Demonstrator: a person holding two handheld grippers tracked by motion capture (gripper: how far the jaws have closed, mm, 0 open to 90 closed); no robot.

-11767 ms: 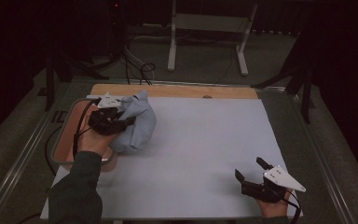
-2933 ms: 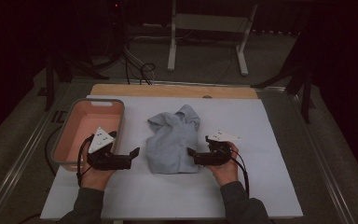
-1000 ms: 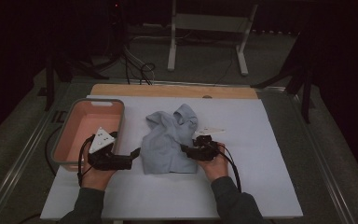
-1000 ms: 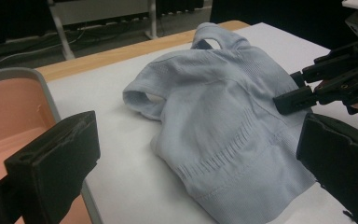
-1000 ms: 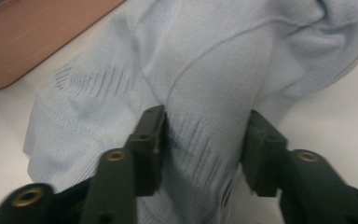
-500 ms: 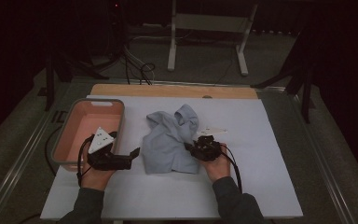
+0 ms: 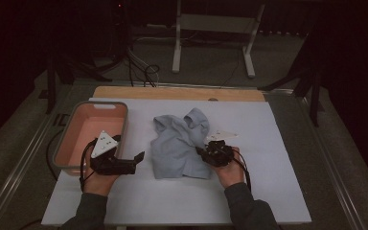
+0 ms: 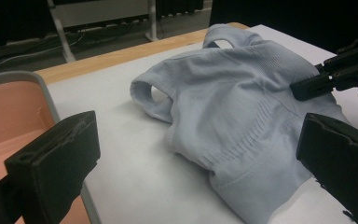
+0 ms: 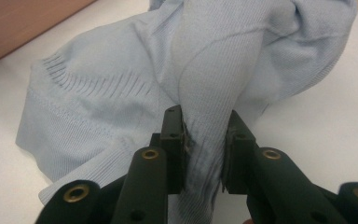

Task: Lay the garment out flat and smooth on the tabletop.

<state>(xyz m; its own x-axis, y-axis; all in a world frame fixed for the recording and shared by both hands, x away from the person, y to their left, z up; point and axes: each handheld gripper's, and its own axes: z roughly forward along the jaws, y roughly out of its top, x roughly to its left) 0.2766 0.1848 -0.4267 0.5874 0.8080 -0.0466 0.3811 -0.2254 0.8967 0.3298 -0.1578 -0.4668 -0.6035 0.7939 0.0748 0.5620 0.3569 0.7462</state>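
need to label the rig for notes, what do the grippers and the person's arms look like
Both grippers are black, each with two jaws. The left gripper has thick blocky pads and a grey three-cornered plate with small dark dots on top. The right gripper has linkage arms with brass-coloured rivets and its own pale plate. Black cables trail from each. The sleeves are dark grey.

left gripper (image 7: 136,158): jaws spread wide, nothing between them, pointing right.
right gripper (image 7: 202,152): jaws just closed, pinching a fold, pointing left.
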